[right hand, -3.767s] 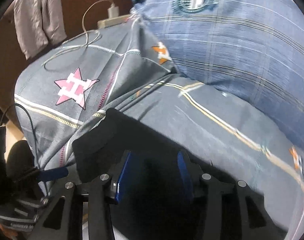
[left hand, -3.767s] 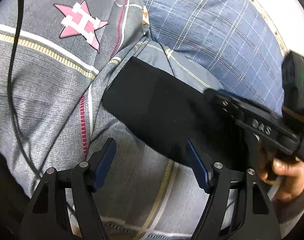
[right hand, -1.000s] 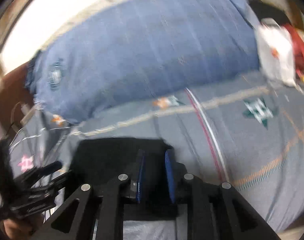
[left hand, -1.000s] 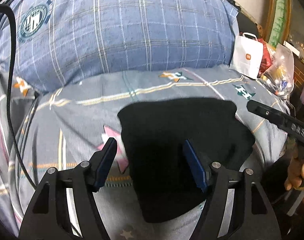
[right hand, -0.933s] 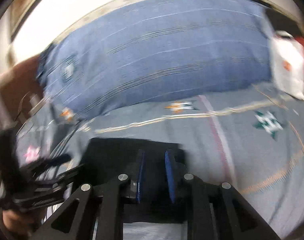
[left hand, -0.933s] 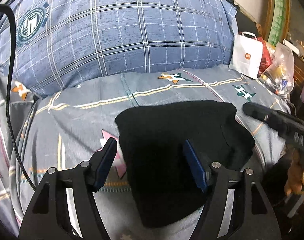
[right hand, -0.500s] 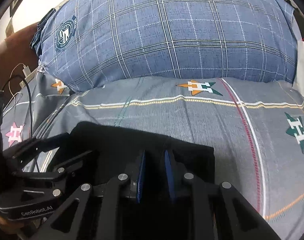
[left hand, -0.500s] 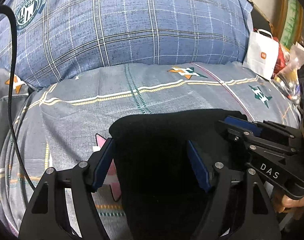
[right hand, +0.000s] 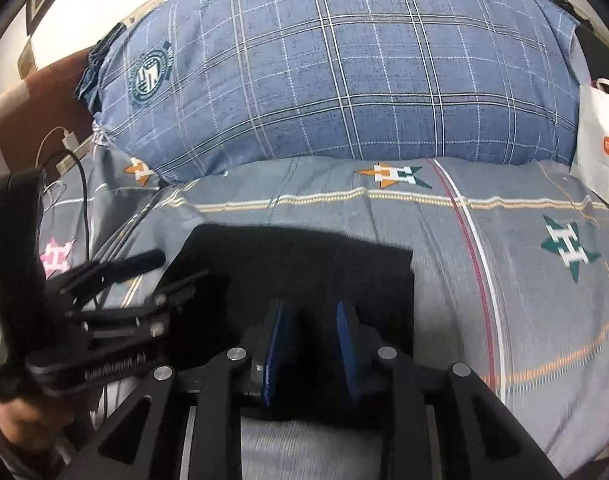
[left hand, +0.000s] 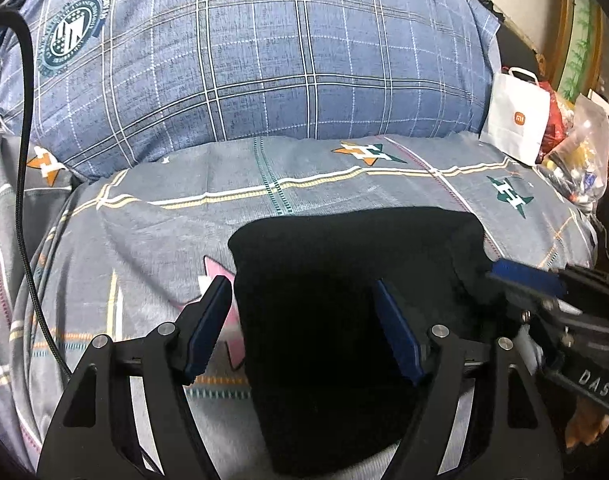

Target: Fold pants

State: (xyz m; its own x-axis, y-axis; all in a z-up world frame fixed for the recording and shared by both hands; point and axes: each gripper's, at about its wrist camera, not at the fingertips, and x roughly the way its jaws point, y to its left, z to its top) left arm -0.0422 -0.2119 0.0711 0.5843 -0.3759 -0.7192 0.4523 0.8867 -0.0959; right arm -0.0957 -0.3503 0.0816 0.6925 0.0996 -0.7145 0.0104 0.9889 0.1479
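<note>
The right gripper [right hand: 309,344] has its jaws opening, the black cloth still between the blue pads but seemingly no longer pinched, while the left gripper [left hand: 304,328] hangs released, jaws spread wide over the near left part of the black pants [left hand: 344,280]. The pants lie as a compact dark rectangle on the grey star-patterned bedsheet [left hand: 164,240], near the bed's front edge, with the blue plaid pillow [left hand: 264,60] beyond. The folding looks nearly finished; probably only letting go and perhaps smoothing remain.
</note>
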